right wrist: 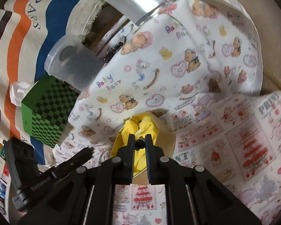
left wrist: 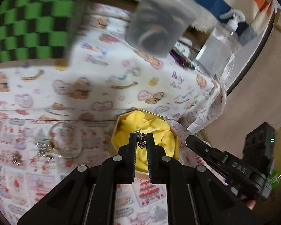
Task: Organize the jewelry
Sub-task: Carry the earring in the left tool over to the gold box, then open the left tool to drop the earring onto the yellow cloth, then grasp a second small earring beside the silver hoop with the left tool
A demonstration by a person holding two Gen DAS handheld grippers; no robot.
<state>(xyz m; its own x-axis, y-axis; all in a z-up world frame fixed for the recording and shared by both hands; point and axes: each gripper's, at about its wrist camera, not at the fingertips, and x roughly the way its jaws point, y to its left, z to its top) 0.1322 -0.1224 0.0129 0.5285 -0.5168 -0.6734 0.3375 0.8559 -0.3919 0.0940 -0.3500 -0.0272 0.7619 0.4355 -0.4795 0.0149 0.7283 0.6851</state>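
Observation:
A small gold-rimmed box [left wrist: 176,136] lined with crumpled yellow cloth [left wrist: 155,129] sits on the printed tablecloth. My left gripper [left wrist: 141,137] is shut on a dark metal jewelry piece [left wrist: 141,140] and holds it over the yellow cloth. In the right wrist view the same box [right wrist: 164,131] lies straight ahead, and my right gripper [right wrist: 140,140] is shut on a small dark jewelry piece [right wrist: 139,144] above the cloth. A clear bangle with a silvery charm cluster [left wrist: 60,142] lies on the cloth left of the box. My right gripper's body [left wrist: 234,165] shows at the right of the left view.
A translucent plastic jar [left wrist: 155,30] with dark contents stands behind; it also shows in the right wrist view [right wrist: 73,63]. A green checkered box [right wrist: 45,112] stands at the left. A clear pump bottle [left wrist: 223,45] stands at the back right. The table edge drops at the right.

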